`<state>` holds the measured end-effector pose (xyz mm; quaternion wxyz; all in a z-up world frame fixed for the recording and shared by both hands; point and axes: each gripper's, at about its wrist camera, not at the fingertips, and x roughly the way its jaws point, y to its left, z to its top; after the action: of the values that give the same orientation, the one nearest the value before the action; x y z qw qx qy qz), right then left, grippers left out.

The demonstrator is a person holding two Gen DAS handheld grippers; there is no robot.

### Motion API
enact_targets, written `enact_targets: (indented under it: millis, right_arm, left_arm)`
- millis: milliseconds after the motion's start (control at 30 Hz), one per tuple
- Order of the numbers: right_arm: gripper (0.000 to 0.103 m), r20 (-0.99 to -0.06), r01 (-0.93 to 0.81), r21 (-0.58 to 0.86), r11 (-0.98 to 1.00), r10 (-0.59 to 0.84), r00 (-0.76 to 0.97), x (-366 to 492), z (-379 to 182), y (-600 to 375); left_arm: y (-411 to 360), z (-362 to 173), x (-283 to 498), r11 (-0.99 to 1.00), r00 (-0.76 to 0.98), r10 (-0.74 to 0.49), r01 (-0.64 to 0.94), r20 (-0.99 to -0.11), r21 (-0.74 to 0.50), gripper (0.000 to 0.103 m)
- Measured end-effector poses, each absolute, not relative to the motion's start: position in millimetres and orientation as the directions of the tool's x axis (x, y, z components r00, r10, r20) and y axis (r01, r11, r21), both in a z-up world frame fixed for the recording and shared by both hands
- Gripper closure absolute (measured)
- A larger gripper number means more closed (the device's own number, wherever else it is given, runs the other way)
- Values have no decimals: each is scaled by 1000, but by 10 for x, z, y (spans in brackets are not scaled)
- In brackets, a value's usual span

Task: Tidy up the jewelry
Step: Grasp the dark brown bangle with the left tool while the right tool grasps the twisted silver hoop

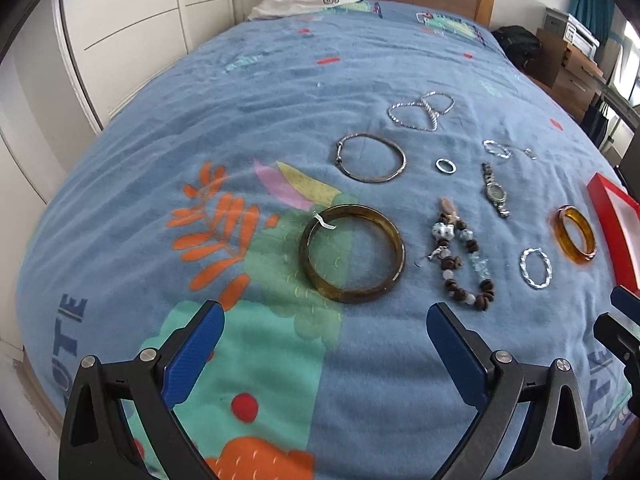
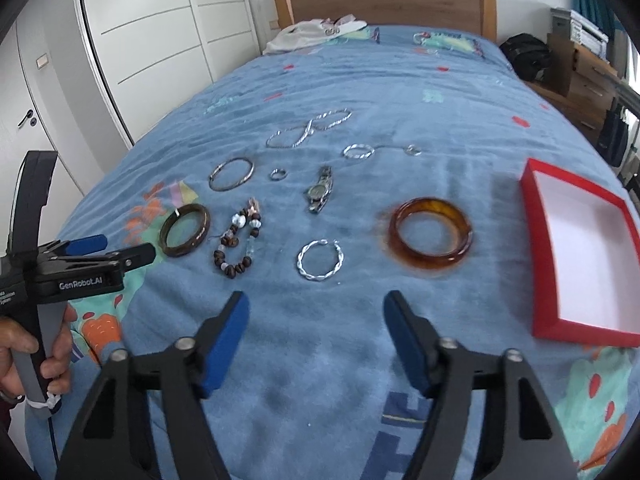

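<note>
Jewelry lies spread on a blue bedspread. My left gripper [image 1: 326, 326] is open and empty, just short of a dark olive bangle [image 1: 352, 254]. A beaded bracelet [image 1: 464, 258], a wristwatch [image 1: 496, 194], a thin metal bangle [image 1: 372, 157], a small ring [image 1: 445, 166] and a silver chain [image 1: 422, 112] lie beyond. My right gripper [image 2: 316, 316] is open and empty, near a twisted silver hoop [image 2: 320, 265] and an amber bangle [image 2: 430, 238]. A red box [image 2: 536, 196] with a white inside stands open to the right.
The bed's wooden headboard [image 2: 384, 4] and white clothing [image 2: 312, 34] are at the far end. White wardrobe doors [image 2: 140, 40] stand to the left. A desk with a black bag [image 2: 524, 56] is at the right. The left gripper body [image 2: 80, 268] shows in the right wrist view.
</note>
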<state>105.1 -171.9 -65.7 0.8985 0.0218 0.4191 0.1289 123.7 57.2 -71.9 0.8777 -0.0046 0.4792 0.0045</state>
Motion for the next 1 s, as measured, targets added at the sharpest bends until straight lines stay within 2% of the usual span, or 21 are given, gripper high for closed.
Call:
enact_targets:
  millis: [500, 1000]
  right_arm:
    - [39, -801, -270, 158, 950, 283, 527, 1541, -1059, -1601]
    - [39, -805, -283, 163, 945, 293, 516, 1851, -1180, -1523]
  left_arm:
    - [552, -1026, 1690, 1000, 501, 5, -14, -865, -3, 3]
    - [548, -1128, 1915, 999, 491, 5, -37, -871, -16, 4]
